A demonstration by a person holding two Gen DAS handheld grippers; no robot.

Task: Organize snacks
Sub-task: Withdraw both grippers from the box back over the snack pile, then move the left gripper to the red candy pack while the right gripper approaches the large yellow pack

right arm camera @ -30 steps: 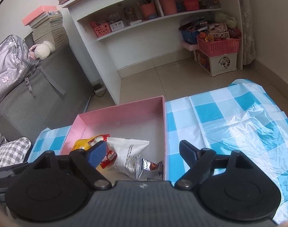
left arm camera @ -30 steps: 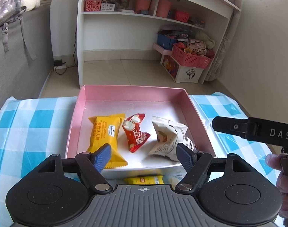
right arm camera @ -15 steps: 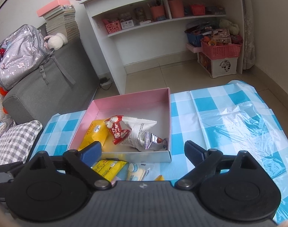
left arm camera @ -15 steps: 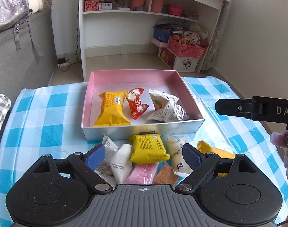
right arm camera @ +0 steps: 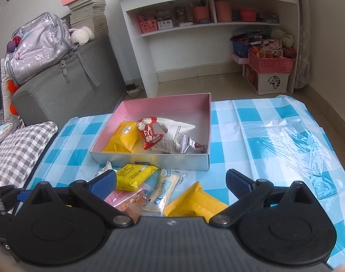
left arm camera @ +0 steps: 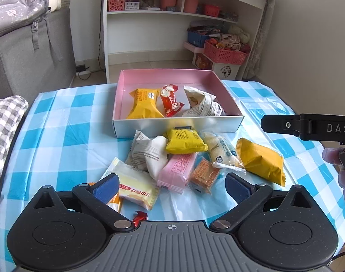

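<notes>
A pink box (left arm camera: 177,126) (right arm camera: 149,161) on the checked tablecloth holds a yellow packet (left arm camera: 143,104), a red packet (left arm camera: 171,100) and a white packet (left arm camera: 200,104). In front of it lies a loose pile of snacks: a yellow packet (left arm camera: 183,141) (right arm camera: 136,175), a pink bar (left arm camera: 179,168), an orange packet (left arm camera: 259,161) (right arm camera: 195,200) and several others. My left gripper (left arm camera: 171,184) hovers over the near side of the pile, its jaws opening wide with nothing pressed between them. My right gripper (right arm camera: 171,183) hangs over the pile's right part, jaws also opening, holding nothing.
The right gripper's black body (left arm camera: 308,127) and a hand (left arm camera: 344,172) show at the right of the left wrist view. A checked cushion (right arm camera: 16,149) and grey sofa (right arm camera: 66,90) lie left. White shelves (right arm camera: 208,29) and a pink basket (right arm camera: 271,62) stand behind the table.
Both grippers pulled back from the pink box toward the near edge, bringing the loose pile into view. Both pairs of jaws spread wider.
</notes>
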